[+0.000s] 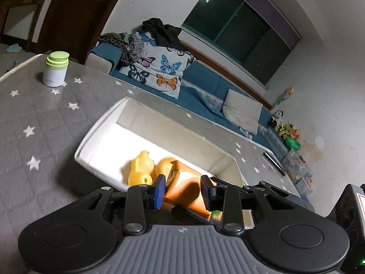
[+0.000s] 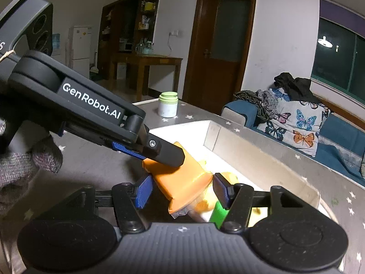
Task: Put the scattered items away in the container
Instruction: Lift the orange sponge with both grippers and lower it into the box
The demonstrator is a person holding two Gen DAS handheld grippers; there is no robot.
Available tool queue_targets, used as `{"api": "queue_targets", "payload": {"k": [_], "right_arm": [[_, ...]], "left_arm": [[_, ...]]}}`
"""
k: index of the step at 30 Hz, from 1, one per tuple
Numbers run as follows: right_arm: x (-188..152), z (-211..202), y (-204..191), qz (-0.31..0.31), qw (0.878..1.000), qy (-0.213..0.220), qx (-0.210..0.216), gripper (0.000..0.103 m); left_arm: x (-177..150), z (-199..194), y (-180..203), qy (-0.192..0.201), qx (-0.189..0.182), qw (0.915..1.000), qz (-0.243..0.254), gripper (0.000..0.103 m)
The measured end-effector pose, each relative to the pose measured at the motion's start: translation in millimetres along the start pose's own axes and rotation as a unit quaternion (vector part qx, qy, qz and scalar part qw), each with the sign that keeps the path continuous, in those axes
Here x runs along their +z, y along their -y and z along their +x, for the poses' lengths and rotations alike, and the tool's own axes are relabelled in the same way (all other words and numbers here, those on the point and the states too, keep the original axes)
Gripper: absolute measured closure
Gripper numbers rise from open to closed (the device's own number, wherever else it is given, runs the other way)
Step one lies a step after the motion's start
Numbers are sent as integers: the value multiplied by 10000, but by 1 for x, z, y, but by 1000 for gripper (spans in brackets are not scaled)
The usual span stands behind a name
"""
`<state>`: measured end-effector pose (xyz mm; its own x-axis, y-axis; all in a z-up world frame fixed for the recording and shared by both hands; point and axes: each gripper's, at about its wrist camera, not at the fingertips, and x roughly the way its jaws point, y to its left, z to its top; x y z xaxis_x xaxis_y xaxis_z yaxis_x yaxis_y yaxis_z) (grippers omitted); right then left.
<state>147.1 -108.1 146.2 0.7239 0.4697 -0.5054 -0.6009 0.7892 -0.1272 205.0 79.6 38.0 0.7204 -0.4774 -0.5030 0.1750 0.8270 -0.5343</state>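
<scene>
An orange packet hangs over the white box on the star-patterned cloth. My left gripper is shut on it, one blue pad on each side. In the right wrist view the left gripper reaches in from the left and pinches the upper end of the orange packet. My right gripper is open, with the packet's wide lower end between its pads, not clearly pressed. Yellow items and a green piece lie inside the white box.
A white jar with a green lid stands on the grey cloth beyond the box, seen too as the jar. A dark flat bar lies near the table's far edge. A blue sofa with pillows runs behind. A gloved hand holds the left gripper.
</scene>
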Motion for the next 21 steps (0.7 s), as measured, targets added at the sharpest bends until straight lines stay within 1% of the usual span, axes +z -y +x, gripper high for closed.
{"api": "queue_targets", "payload": {"k": [5,10,16,21], "right_arm": [[11,24,7,17,9999,-147,-11,44],[8,43,13,54,9992,-388,18,44],[2,49,15,139,9987,-487,38,44],[0,43,13,98,9990,-431,-5,44]], "left_arm": [[13,20,-16,-75,-24,9997,-211,68],[12,36,-25,-206,51,9995,-240,68],[8,37,-27,-238,100,9994,-226,67],[5,37,-28,-264,141,9993,-215,67]]}}
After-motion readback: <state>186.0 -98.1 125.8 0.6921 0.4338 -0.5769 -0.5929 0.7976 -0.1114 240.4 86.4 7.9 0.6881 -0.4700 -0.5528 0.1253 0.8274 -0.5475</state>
